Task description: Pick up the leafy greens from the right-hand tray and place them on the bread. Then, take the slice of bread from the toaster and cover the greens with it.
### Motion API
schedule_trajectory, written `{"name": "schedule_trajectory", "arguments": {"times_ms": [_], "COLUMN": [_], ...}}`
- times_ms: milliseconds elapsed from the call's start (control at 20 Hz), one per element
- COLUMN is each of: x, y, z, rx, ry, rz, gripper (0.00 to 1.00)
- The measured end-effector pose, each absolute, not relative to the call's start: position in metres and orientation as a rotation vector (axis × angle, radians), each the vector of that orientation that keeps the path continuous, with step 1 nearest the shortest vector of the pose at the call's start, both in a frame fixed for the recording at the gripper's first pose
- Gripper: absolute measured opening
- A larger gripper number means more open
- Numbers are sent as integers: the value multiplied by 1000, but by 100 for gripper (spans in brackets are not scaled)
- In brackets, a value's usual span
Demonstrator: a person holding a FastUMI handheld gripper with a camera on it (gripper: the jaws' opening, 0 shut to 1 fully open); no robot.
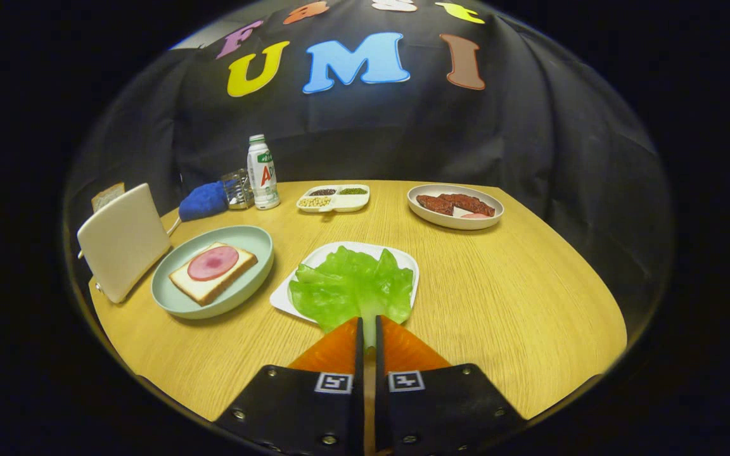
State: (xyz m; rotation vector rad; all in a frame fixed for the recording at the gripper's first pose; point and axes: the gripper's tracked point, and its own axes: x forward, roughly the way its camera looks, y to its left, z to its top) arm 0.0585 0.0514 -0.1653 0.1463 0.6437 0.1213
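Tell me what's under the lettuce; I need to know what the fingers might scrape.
A white tray lies under the leafy greens; its middle is covered. The gripper has its fingers nearly closed at the leaf's near edge.

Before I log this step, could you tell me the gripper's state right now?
Gripper: fingers nearly together, pinching the near edge of the leafy greens.

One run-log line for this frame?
gripper: nearly shut on greens edge | greens: on white tray | bread: ham on top, on green plate | toaster: slice inside
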Motion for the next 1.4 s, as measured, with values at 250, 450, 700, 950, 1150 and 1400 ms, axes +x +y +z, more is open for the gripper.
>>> {"name": "schedule_trajectory", "arguments": {"times_ms": [250, 450, 700, 950, 1150, 1400], "x": [58, 59, 60, 60, 60, 60], "y": [53, 52, 56, 58, 65, 76], "z": [-137, -117, -103, -91, -77, -63], "rx": [128, 122, 121, 127, 132, 128], "ry": [534, 474, 450, 424, 393, 369], "rz": [180, 179, 193, 192, 203, 225], "gripper": [0, 1, 1, 1, 1, 1]}}
